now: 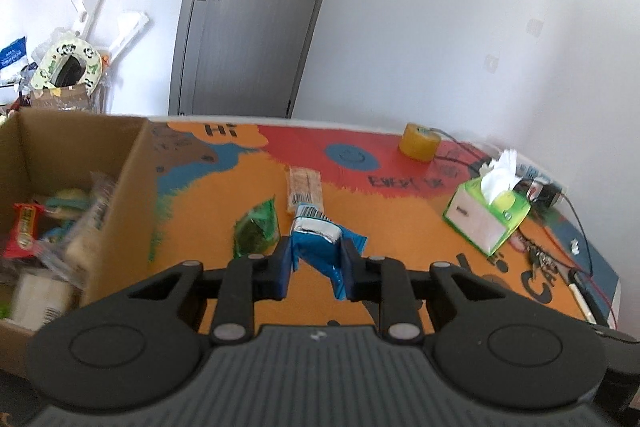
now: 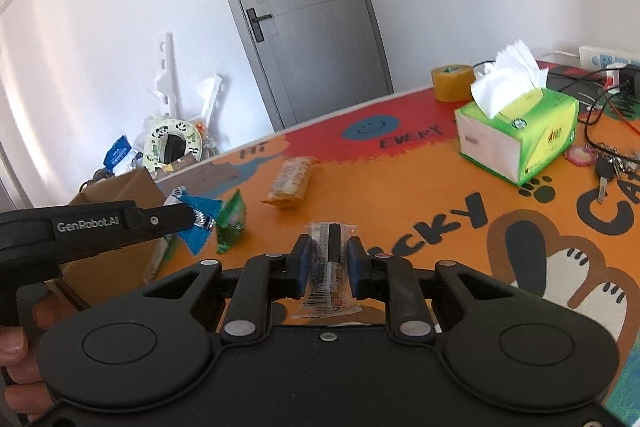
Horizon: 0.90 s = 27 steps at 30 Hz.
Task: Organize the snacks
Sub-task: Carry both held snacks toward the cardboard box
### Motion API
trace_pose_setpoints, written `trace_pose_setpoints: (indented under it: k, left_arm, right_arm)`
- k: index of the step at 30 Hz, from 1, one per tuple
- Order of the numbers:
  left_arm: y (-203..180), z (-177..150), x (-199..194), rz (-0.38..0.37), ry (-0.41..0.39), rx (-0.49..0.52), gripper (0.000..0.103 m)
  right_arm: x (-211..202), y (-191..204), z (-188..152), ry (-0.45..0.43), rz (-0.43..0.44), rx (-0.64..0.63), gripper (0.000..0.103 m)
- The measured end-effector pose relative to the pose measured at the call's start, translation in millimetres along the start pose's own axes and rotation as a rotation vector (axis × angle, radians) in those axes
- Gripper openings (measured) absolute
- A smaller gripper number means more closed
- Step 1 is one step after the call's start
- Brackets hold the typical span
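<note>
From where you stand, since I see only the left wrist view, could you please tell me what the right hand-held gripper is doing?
Observer: The right hand-held gripper is shut on a clear-wrapped snack.
Operator: Thank you. Is that snack off the table?
Observer: I cannot tell; its wrapper hangs below the fingers over the orange mat.
Operator: And does my blue packet look secure from there?
Observer: The left hand-held gripper pinches the blue packet at its silver end, beside the cardboard box.

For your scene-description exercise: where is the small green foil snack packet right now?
In the left wrist view the small green foil snack packet lies on the orange tabletop, between the brown cardboard box and the blue wrapper held by the left gripper.
</note>
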<state>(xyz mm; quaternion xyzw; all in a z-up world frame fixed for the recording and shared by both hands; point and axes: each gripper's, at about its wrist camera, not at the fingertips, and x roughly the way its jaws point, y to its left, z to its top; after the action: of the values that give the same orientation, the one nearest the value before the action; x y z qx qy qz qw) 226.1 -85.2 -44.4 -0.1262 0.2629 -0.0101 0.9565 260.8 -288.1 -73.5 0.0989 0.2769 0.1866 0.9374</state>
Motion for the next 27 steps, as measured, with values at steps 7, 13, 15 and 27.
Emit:
trace_pose_setpoints:
  k: [7, 13, 15, 27]
  left_arm:
    - [16, 12, -29, 0.002, -0.066, -0.025, 0.024]
    - [34, 18, -45, 0.021, -0.102, -0.043, 0.024]
    - [40, 19, -51, 0.031, -0.114, -0.052, 0.024]
    - [77, 23, -76, 0.079, -0.161, -0.112, 0.024]
  right_arm:
    - [-7, 25, 10, -0.037, 0.027, -0.027, 0.021]
    - [-6, 50, 16, -0.055, 0.062, -0.056, 0.021]
    - [-6, 57, 17, -0.058, 0.072, -0.063, 0.021]
    - [-3, 98, 22, -0.070, 0.132, -0.110, 0.021]
